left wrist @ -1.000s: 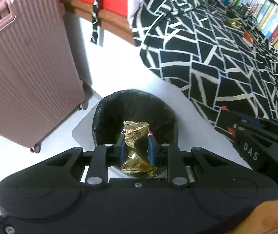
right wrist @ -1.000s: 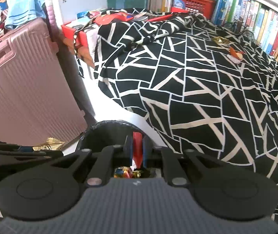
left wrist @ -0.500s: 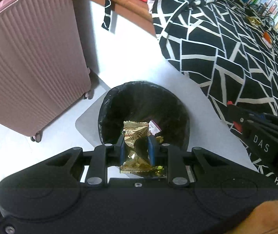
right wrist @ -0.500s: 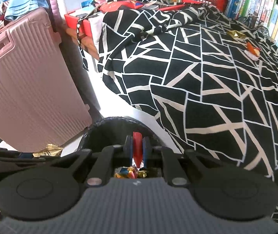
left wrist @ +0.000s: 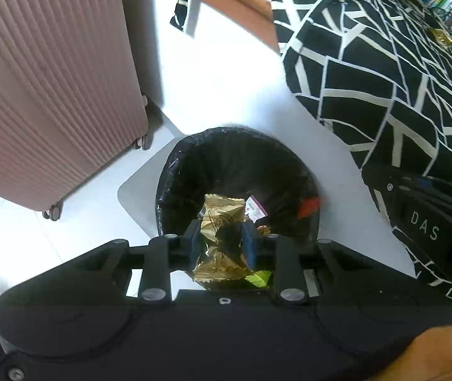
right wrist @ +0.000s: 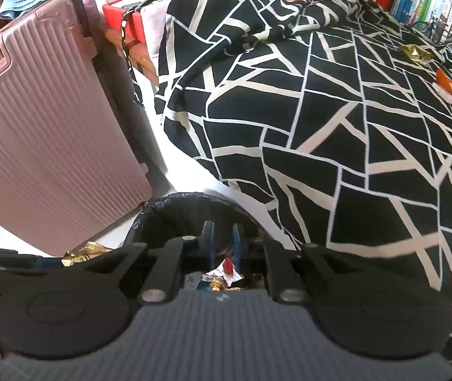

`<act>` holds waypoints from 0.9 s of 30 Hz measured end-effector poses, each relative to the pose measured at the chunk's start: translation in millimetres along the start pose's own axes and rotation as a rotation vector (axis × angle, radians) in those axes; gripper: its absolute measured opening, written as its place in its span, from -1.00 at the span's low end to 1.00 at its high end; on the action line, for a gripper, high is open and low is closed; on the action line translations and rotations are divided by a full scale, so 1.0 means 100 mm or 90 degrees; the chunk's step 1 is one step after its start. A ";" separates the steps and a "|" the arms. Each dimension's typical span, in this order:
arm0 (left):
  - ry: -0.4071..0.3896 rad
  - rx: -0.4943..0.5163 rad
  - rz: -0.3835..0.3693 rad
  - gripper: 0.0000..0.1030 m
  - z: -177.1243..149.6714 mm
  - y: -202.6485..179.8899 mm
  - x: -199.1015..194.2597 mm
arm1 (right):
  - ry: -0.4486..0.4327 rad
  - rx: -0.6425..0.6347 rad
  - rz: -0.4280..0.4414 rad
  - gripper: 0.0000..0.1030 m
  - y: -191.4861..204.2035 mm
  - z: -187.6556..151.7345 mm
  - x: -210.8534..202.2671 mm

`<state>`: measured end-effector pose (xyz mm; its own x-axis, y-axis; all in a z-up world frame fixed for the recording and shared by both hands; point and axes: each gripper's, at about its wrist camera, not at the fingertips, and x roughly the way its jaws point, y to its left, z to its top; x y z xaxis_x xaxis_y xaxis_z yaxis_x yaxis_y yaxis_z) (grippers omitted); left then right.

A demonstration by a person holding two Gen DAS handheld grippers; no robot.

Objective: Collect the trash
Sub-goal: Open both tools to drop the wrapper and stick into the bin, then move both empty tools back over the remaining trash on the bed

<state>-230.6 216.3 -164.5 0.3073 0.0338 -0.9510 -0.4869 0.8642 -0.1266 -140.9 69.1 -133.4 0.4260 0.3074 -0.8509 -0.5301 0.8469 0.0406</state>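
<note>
A bin lined with a black bag (left wrist: pixel 235 139) stands on the floor below both grippers. My left gripper (left wrist: pixel 221 231) hangs over its mouth. Its jaws are opening, and a crumpled gold wrapper (left wrist: pixel 222 206) still fills the gap and touches both pads. My right gripper (right wrist: pixel 222 235) is over the same bin (right wrist: pixel 188 198); its jaws are opening with nothing between them. A red wrapper (right wrist: pixel 227 266) lies just below its fingers on other wrappers in the bin. The gold wrapper (right wrist: pixel 83 250) also shows at the left of the right wrist view.
A pink suitcase (left wrist: pixel 45 89) stands left of the bin. A bed with a black-and-white cover (right wrist: pixel 321 127) rises on the right; a gold wrapper (right wrist: pixel 415 51) and an orange-red one (right wrist: pixel 445 84) lie on its far side. Bookshelves (right wrist: pixel 442 0) stand behind. White floor (left wrist: pixel 226 73) lies between suitcase and bed.
Both grippers sank toward the bin. The right jaws parted and the red wrapper dropped out of them into the bin. The left jaws widened around the gold wrapper.
</note>
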 end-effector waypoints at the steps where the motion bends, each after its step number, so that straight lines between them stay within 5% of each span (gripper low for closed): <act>1: 0.003 -0.003 -0.001 -0.24 0.01 0.01 0.02 | 0.000 0.000 0.003 -0.49 0.00 0.02 0.01; 3: 0.007 -0.007 -0.001 -0.09 0.04 0.00 0.05 | 0.000 0.000 0.004 -0.23 -0.01 0.04 0.03; 15: 0.003 0.006 0.011 0.42 0.17 -0.04 0.05 | 0.002 0.024 -0.002 -0.11 -0.08 0.10 0.03; 27: -0.012 0.054 0.022 0.51 0.27 -0.26 -0.15 | -0.026 0.075 -0.001 -0.05 -0.27 0.17 -0.23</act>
<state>-200.6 206.5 -139.3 0.3074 0.0736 -0.9487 -0.4274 0.9015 -0.0685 -123.7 46.4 -105.7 0.4570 0.3216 -0.8293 -0.4410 0.8916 0.1028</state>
